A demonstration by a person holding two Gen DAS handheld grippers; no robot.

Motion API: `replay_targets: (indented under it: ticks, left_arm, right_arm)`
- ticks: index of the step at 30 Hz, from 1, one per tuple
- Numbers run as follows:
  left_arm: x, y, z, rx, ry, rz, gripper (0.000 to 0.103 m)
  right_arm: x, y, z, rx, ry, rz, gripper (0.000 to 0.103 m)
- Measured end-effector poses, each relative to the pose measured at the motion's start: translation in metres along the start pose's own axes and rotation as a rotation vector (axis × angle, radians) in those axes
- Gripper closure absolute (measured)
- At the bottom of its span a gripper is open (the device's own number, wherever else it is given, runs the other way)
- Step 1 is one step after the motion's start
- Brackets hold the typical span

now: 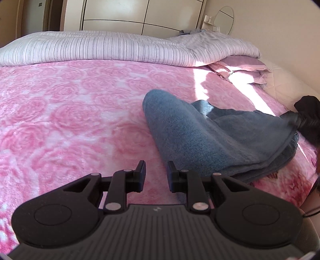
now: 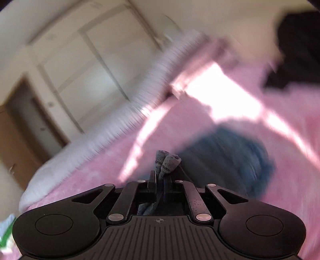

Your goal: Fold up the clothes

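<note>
A blue garment [image 1: 210,136] lies rumpled on the pink rose-patterned blanket [image 1: 70,120], right of middle in the left wrist view. My left gripper [image 1: 156,172] hovers low over the blanket just in front of the garment's near edge, open, with nothing between its fingers. At the far right my right gripper [image 1: 294,122] pinches the garment's right end and holds it off the bed. The right wrist view is blurred by motion. It shows my right gripper [image 2: 160,180] shut on a bunched stitched hem of the blue garment [image 2: 167,160], with the rest [image 2: 230,160] hanging beyond.
A striped duvet [image 1: 120,50] is folded along the bed's far side, with pink pillows [image 1: 240,66] at the back right. Behind stand a cream wardrobe [image 1: 120,16] and a round mirror [image 1: 225,19]. A bright sun patch [image 1: 236,80] crosses the blanket. A dark shape [image 2: 296,50] sits at upper right.
</note>
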State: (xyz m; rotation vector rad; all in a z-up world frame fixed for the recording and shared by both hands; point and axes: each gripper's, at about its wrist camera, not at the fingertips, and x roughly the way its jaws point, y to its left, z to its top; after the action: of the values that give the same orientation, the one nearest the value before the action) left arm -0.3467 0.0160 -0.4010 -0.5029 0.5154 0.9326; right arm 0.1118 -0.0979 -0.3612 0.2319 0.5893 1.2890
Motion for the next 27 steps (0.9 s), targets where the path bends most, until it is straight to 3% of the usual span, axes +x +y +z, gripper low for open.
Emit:
replay_targets:
  ticks: [1, 3, 6, 8, 12, 15, 18, 20, 21, 24, 27]
  left_arm:
    - [0.000, -0.001, 0.001, 0.003, -0.001, -0.001, 0.085]
    - [0.003, -0.005, 0.001, 0.005, 0.000, -0.008, 0.085]
    - [0.010, -0.010, 0.001, 0.004, 0.010, -0.023, 0.085]
    - [0.014, -0.016, 0.000, 0.019, 0.018, -0.033, 0.085]
    - [0.016, -0.025, 0.001, 0.045, 0.024, -0.040, 0.085]
    - [0.016, -0.024, 0.002, 0.039, 0.021, -0.040, 0.085]
    - [0.018, -0.024, 0.003, 0.038, 0.026, -0.041, 0.085]
    - [0.018, -0.027, 0.003, 0.047, 0.031, -0.044, 0.085]
    - [0.019, -0.029, 0.003, 0.053, 0.032, -0.047, 0.085]
    - [0.021, -0.034, 0.005, 0.070, 0.032, -0.054, 0.085]
    - [0.025, -0.044, 0.009, 0.087, 0.019, -0.077, 0.085]
  right_arm:
    - [-0.008, 0.003, 0.008, -0.039, -0.053, -0.004, 0.099]
    - [-0.012, -0.014, 0.017, -0.010, -0.067, -0.061, 0.099]
    - [0.008, -0.072, 0.005, 0.166, 0.088, -0.163, 0.099]
    - [0.013, -0.094, -0.010, 0.235, 0.126, -0.165, 0.099]
    - [0.012, -0.086, -0.006, 0.248, 0.092, -0.135, 0.099]
    - [-0.012, -0.080, 0.015, 0.233, 0.066, -0.094, 0.099]
    - [0.007, -0.091, 0.014, 0.220, 0.152, -0.172, 0.099]
    - [0.011, -0.102, 0.008, 0.254, 0.180, -0.173, 0.098]
    - [0.009, -0.100, 0.008, 0.243, 0.183, -0.186, 0.095]
    - [-0.005, -0.068, 0.018, 0.074, 0.103, -0.318, 0.072]
    - [-0.009, -0.039, 0.019, -0.143, 0.014, -0.392, 0.070]
